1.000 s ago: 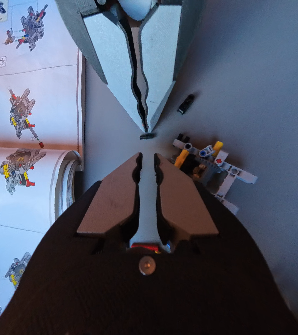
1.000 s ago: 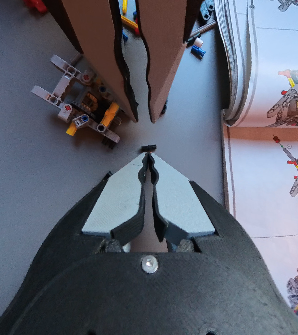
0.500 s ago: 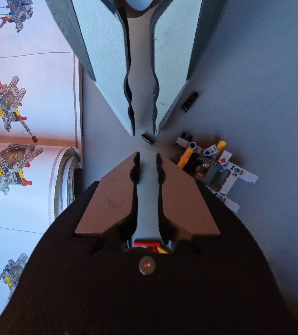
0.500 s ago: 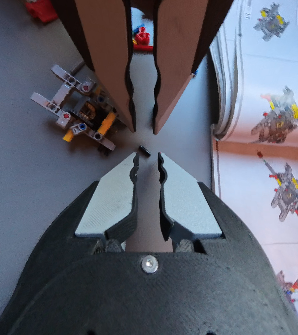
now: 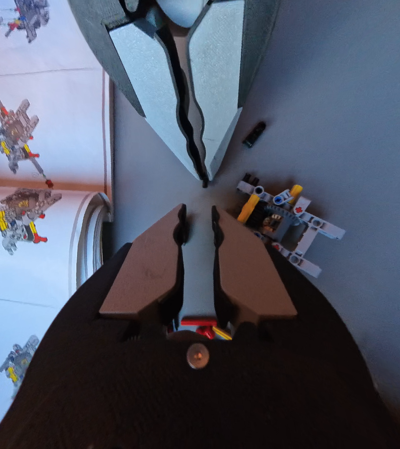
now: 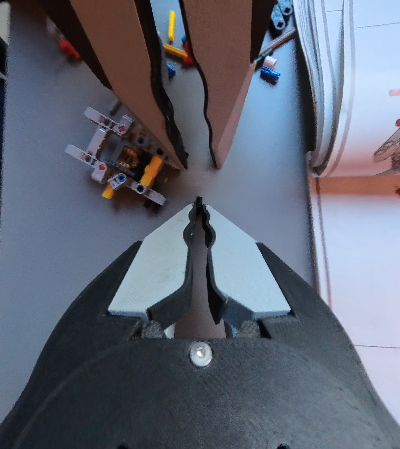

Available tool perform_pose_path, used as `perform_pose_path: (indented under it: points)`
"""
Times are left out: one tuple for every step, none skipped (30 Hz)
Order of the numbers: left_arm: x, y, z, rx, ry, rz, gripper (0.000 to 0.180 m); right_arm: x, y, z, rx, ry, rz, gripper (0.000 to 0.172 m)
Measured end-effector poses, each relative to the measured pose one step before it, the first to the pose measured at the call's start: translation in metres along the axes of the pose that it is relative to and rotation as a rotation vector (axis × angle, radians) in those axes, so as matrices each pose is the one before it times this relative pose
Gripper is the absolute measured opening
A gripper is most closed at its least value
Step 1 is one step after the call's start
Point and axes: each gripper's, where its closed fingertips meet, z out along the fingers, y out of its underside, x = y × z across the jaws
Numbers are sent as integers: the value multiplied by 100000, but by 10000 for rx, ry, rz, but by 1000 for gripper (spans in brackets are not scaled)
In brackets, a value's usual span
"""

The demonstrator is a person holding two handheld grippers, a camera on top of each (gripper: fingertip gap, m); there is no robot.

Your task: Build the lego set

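Note:
My right gripper [image 6: 198, 206], with pale grey fingers, is shut on a small black pin [image 6: 198, 202] that sticks forward out of its tips just above the grey table [image 6: 48, 243]. The left wrist view shows the same pin [image 5: 205, 184] pinched at those tips. My left gripper [image 5: 198, 209], with brown fingers, is open and empty, facing the right gripper tip to tip a short way from the pin. A small grey brick assembly [image 5: 281, 218] with yellow pins and a gear lies beside the left gripper's right finger; it also shows in the right wrist view [image 6: 121, 160].
An open instruction booklet [image 5: 36, 145] lies along one side of the table, also in the right wrist view [image 6: 364, 243]. A second black pin [image 5: 254, 134] lies near the right gripper. Loose yellow, red and blue parts [image 6: 174, 51] lie behind the left gripper. The grippers are tip to tip, or close to it.
The right gripper was shut with the pin lying crosswise ahead of its tips, then opened around it, and has now closed on it. The left gripper opened slightly wider.

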Motion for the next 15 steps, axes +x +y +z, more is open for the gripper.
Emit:
perform_pose_path:
  points:
    - [179, -341, 142, 105, -68, 288, 17, -410, -67, -141, 230, -106, 271, 0]
    - [200, -316, 178, 79, -76, 315, 16, -253, -17, -149, 165, -24, 305, 2]
    - [199, -298, 188, 52, -100, 354, 16, -288, 17, -187, 128, -87, 325, 1]
    - [211, -279, 189, 43, -121, 433, 16, -323, -49, -223, 160, -148, 314, 1]
    - [101, -261, 154, 29, -220, 494, 15, -242, -120, -276, 190, -130, 315, 1]
    - [-20, -280, 84, 43, -321, 535, 15, -237, -93, -292, 168, -163, 340, 1]
    - [-53, -371, -23, 114, -368, 534, 15, -196, -96, -313, 158, -181, 358, 1]
    - [221, -433, -62, 173, -196, 492, 13, -115, -156, -327, 194, -148, 341, 1]
    - [176, -388, -69, 151, -149, 342, 12, -82, -217, -338, 236, -142, 309, 0]
    - [-157, -254, -54, 87, -238, 160, 12, -170, -143, -313, 201, -186, 251, 1]
    - [-161, -190, -27, 52, -135, 28, 12, -99, -112, -246, 182, -116, 168, 1]
    - [-106, -158, -39, 62, -67, 11, 12, -48, -68, -169, 134, -50, 123, 1]
    - [-185, -201, -77, 103, -124, 37, 11, -51, -1, -93, 82, -52, 123, 0]
    - [-188, -224, -97, 122, -135, 50, 11, -53, 59, -18, 15, -54, 107, 0]
    - [78, -197, -67, 94, 27, 62, 11, -30, 48, 43, 2, -20, 69, 0]
